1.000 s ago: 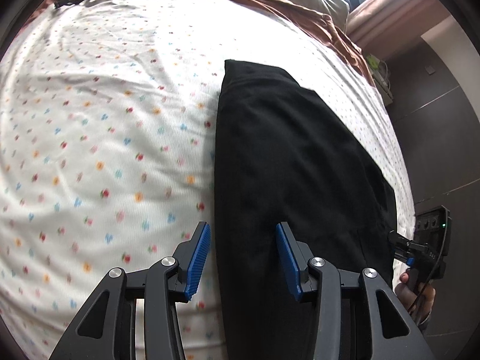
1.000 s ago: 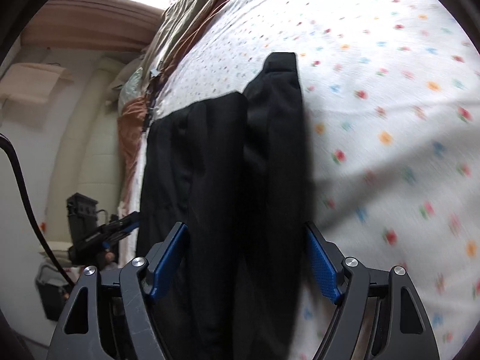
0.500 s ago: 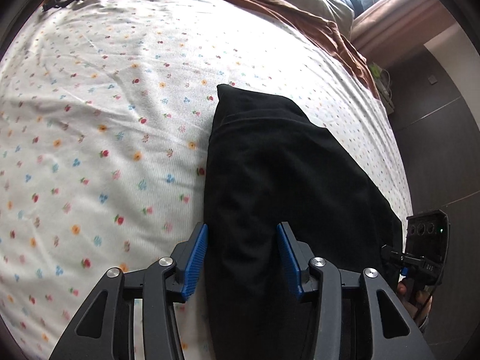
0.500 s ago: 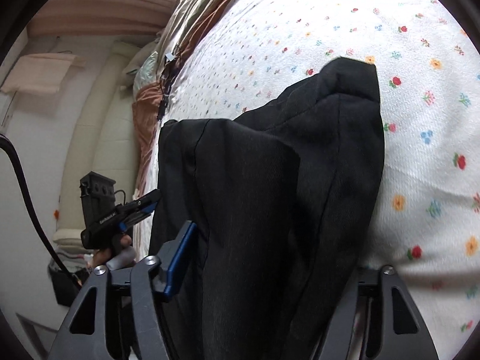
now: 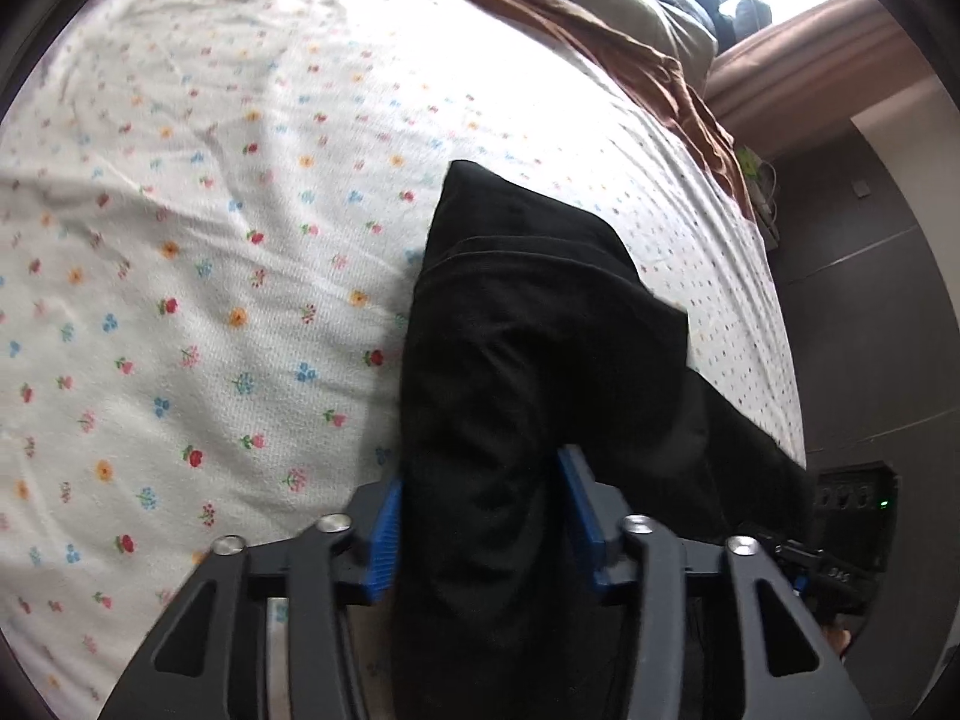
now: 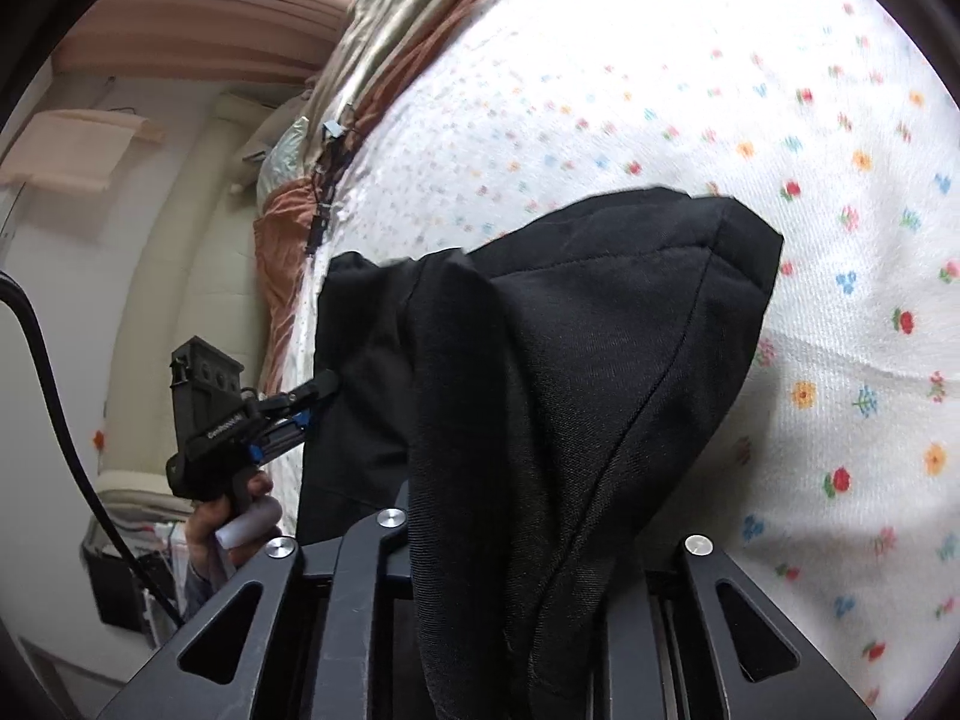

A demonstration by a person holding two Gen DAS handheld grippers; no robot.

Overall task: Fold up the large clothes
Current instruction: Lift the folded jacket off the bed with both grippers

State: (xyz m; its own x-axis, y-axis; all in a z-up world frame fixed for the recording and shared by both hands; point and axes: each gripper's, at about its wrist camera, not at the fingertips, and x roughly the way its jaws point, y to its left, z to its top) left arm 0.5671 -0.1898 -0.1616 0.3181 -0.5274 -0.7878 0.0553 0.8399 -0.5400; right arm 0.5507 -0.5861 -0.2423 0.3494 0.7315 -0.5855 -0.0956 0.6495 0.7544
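A black garment (image 5: 540,360) lies folded lengthwise on a white flowered bedsheet (image 5: 210,300). My left gripper (image 5: 480,516) has its blue pads on both sides of the garment's near edge, and the cloth rises between them. In the right wrist view the garment (image 6: 600,372) is lifted and bunched, draped over my right gripper (image 6: 510,546), whose pads are hidden by the cloth. The left gripper (image 6: 327,387) shows there too, pinching the cloth's far-left edge. The garment's far end still rests on the sheet.
A brown and beige blanket (image 5: 630,30) is heaped along the head of the bed. A dark wall (image 5: 870,330) stands past the bed's right edge. Beyond the other side are a beige curtain (image 6: 180,42) and clutter on the floor (image 6: 126,570).
Both grippers have closed on the garment's near end and lifted it. The cloth has bunched up and its far end has drawn toward me.
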